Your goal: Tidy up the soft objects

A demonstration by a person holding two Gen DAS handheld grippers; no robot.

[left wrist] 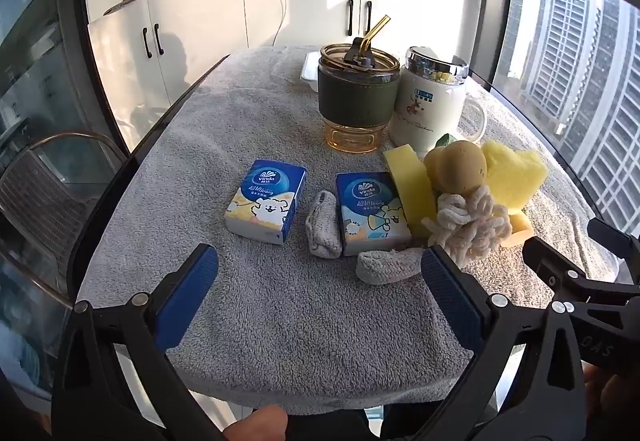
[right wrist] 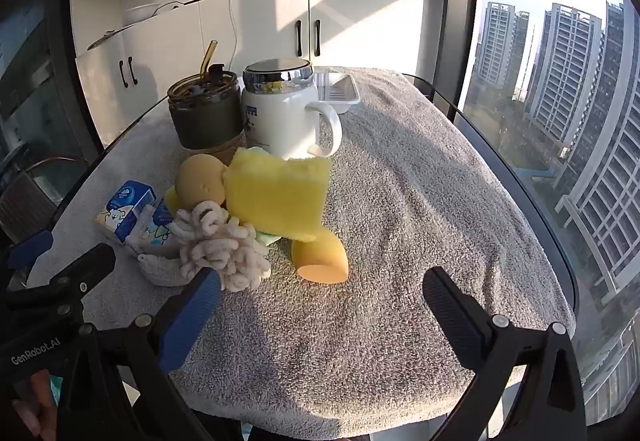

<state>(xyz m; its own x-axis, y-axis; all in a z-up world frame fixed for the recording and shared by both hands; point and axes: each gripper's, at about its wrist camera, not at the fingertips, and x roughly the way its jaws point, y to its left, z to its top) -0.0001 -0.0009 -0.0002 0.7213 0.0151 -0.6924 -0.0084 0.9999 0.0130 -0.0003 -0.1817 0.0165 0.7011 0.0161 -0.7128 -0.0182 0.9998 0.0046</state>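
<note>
Left gripper (left wrist: 320,273): jaws wide, empty, hovering low.
Right gripper (right wrist: 322,291): wide too, nothing held.
Cloth roll (left wrist: 388,267): just ahead of left, lying crosswise, beside the right finger.
Nearer: left.

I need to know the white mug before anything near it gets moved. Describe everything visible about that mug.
The white mug looks ceramic and glossy, with a large loop handle and a shiny chrome-rimmed lid, closed. Its side carries a small blue label and a little cartoon figure. It stands upright on the grey towel, close beside the amber tumbler; whether they touch is unclear. The big yellow sponge lies right in front of its base.
</note>
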